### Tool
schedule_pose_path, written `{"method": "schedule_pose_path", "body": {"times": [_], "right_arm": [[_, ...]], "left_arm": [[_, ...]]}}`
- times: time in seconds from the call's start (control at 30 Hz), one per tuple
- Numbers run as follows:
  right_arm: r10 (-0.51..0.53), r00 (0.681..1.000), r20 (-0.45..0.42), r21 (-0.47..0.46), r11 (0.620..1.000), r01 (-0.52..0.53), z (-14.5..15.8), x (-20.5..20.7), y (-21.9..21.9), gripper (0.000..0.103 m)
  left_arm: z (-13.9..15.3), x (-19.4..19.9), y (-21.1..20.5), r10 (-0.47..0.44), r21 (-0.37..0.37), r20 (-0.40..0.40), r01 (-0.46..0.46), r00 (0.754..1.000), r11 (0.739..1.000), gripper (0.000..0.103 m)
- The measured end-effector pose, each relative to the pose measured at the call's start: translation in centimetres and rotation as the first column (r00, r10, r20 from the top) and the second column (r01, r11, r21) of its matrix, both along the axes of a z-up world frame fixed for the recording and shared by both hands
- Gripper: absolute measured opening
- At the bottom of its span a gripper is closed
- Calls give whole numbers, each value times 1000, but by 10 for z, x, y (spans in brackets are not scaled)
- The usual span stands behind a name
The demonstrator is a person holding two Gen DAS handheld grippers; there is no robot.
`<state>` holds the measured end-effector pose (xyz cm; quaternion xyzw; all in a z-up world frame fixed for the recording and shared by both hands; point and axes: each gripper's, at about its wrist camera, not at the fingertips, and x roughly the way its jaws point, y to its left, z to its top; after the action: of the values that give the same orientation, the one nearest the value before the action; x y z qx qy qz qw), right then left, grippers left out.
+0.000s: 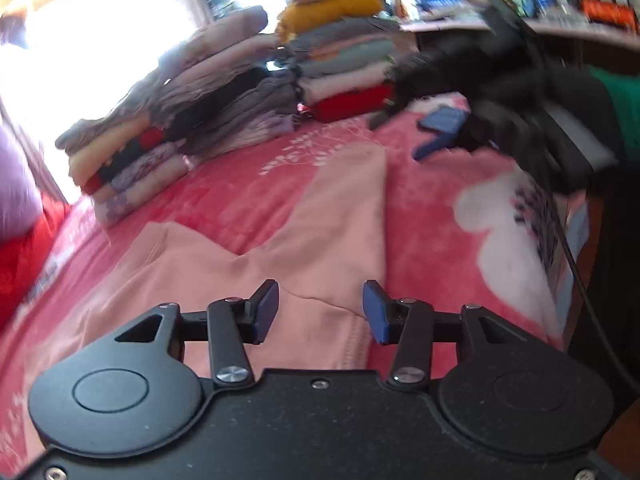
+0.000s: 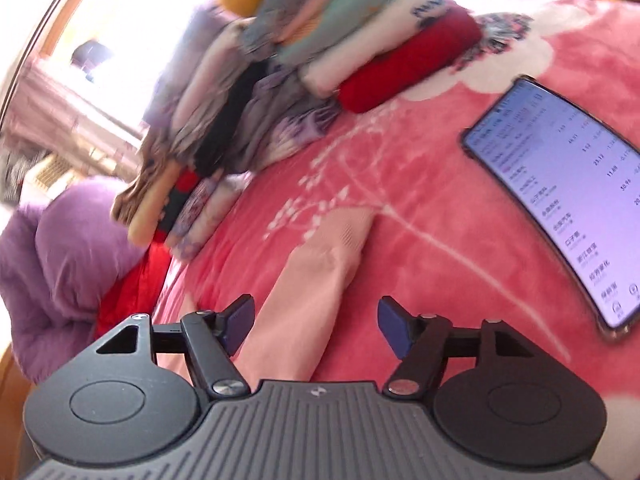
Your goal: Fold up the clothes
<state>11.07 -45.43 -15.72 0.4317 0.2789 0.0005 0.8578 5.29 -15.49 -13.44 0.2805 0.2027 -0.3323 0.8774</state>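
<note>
**Two open grippers over a pink garment on the bed**

One red-pink fleece blanket with white flower and branch prints (image 1: 432, 216) covers the whole bed and carries everything else. Along its far side stand two stacks of folded clothes: a long, leaning stack of grey, beige, black and lilac pieces (image 1: 172, 128), and just beside it a taller stack topped with mustard-yellow cloth and ending in a red piece at the bottom (image 1: 340, 52). A soft lilac pillow (image 2: 72, 240) lies at the left edge of the bed over a bright red cloth.

The light pink knit garment (image 1: 280, 248), the piece to be folded, lies flat on the blanket in front of the stacks; one long narrow part with a ribbed cuff (image 2: 320, 264) stretches away from the right gripper toward the stacks. A smartphone with a lit screen of text rows (image 2: 560, 204) lies on the blanket to the right, apart from the garment.

The left gripper (image 1: 320, 308) hovers over the garment's body, its blue pads released and gripping nothing. The right gripper (image 2: 316, 328) is likewise spread wide, the pink sleeve passing below between its fingers without being pinched.
</note>
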Motion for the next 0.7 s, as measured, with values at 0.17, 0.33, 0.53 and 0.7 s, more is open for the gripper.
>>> {"method": "schedule_pose_path", "body": {"times": [0.17, 0.33, 0.53, 0.7], "right_arm": [[-44, 999, 7, 24, 999, 44, -10, 26, -10, 68], [-30, 999, -13, 45, 999, 31, -22, 47, -10, 61], [-37, 998, 58, 24, 999, 36, -13, 44, -7, 9], [-2, 999, -54, -28, 1000, 0, -25, 57, -12, 9]], "left_arm": [[-31, -12, -17, -24, 163, 105, 7, 994, 987, 46], [-45, -11, -20, -35, 234, 159, -3, 987, 972, 43], [-58, -20, -18, -94, 320, 165, 37, 982, 947, 5], [-58, -21, -18, -125, 342, 160, 64, 979, 938, 4]]}}
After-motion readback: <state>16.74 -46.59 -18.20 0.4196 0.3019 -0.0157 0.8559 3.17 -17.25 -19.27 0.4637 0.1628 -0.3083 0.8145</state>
